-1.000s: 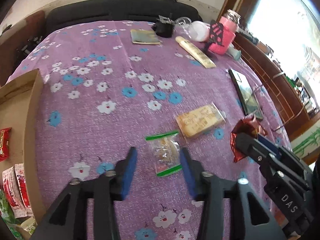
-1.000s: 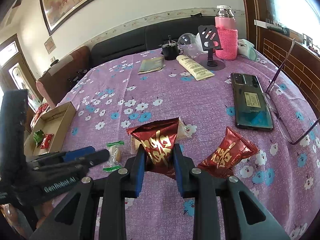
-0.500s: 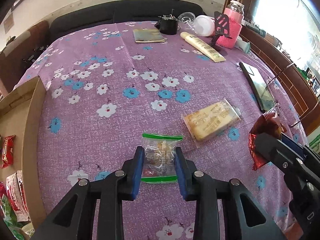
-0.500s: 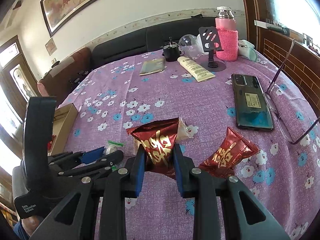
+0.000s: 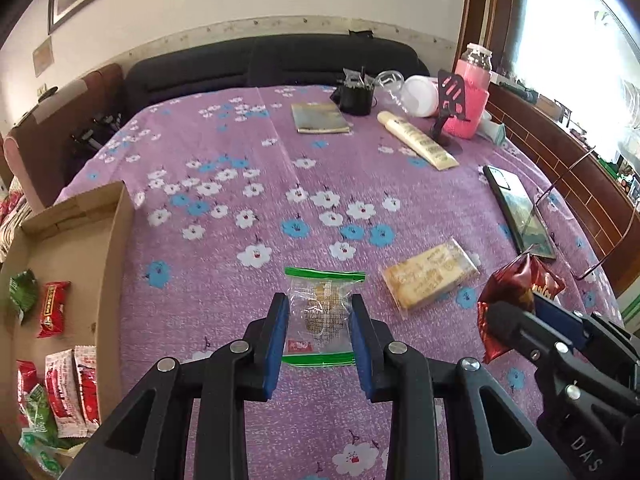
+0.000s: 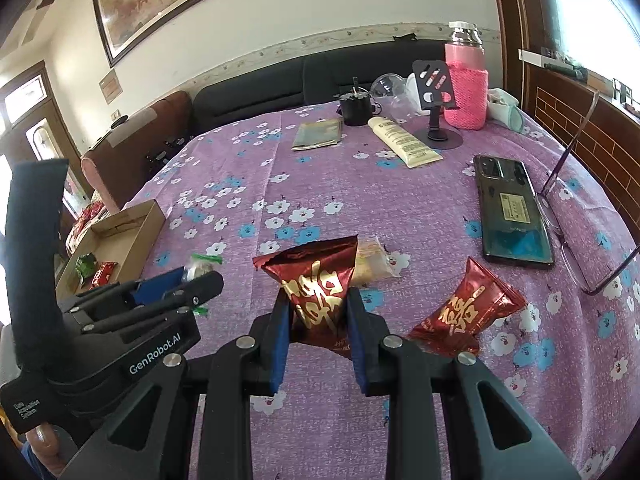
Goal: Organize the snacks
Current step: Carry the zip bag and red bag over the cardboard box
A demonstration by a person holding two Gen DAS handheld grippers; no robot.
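My left gripper (image 5: 319, 312) is shut on a clear, green-edged snack packet (image 5: 322, 312), held just above the purple flowered cloth. The right gripper (image 6: 316, 308) is shut on a dark red foil snack bag (image 6: 316, 280) with gold lettering; the same bag (image 5: 516, 292) shows at the right of the left wrist view. A second red foil bag (image 6: 468, 308) lies to the right of it. A clear pack of yellow biscuits (image 5: 430, 276) lies flat between the two grippers. An open cardboard box (image 5: 80, 240) at the table's left edge holds red and green packets (image 5: 52, 308).
At the right lie a dark phone (image 6: 512, 212) and a pair of glasses (image 6: 592, 264). Along the far edge stand a pink-sleeved bottle (image 6: 466, 88), a black phone stand (image 6: 436, 120), a cream tube (image 6: 404, 142), a black cup (image 6: 356, 108) and a small booklet (image 6: 318, 134). A dark sofa stands behind.
The left gripper's jaws closed on the clear green-edged packet and lifted it slightly, tilting the view upward. The right gripper kept still with the red bag in it.
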